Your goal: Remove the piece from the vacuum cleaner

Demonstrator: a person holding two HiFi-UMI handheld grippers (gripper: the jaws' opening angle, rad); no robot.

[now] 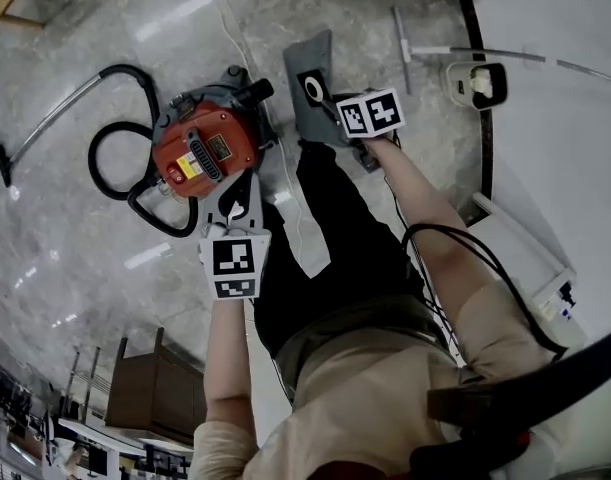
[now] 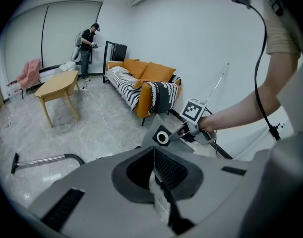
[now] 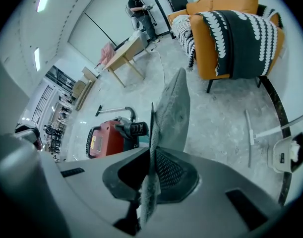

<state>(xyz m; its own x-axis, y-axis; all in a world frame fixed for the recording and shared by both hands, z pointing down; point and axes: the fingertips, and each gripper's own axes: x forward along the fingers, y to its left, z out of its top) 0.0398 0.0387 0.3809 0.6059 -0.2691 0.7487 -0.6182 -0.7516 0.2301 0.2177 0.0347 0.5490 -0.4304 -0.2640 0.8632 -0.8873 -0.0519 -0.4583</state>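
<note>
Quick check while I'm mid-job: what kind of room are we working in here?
Probably a living-room-style space, maybe a staged one. It has an orange sofa with a patterned throw, a wooden table, and a polished stone-look floor where the red vacuum cleaner sits.

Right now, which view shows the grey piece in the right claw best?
The head view: the grey piece lies face-on with its ring opening visible, clear of the vacuum cleaner. The right gripper view shows it edge-on, pinched in the right claw; the left gripper view shows it small and farther off.
</note>
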